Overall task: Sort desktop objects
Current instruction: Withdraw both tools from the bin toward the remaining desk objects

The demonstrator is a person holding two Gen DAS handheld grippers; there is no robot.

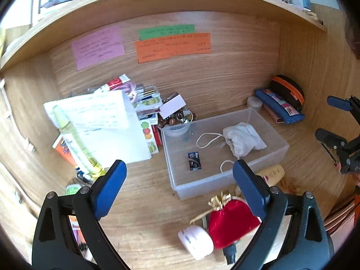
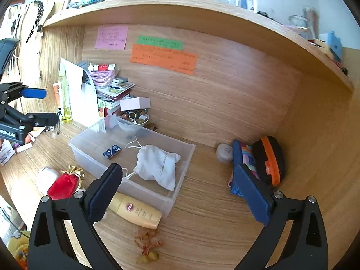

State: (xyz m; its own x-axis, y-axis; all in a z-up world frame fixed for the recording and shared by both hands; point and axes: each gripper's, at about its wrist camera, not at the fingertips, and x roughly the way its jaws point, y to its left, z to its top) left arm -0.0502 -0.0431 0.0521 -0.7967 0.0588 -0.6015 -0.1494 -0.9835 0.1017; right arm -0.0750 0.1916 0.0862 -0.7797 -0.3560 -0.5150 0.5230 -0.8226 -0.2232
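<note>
We see pink note [image 2: 111,37], green note [image 2: 160,42] & orange note [image 2: 163,59] stuck on wooden back panel [image 2: 225,94], under upper shelf [image 2: 180,11].

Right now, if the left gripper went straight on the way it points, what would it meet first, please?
Probably the clear plastic bin: the open left gripper aims at its near wall, though depth is unclear.

White drawstring pouch [image 2: 158,167] and small dark box [image 2: 112,151] inside clear bin [image 2: 180,193]
</note>
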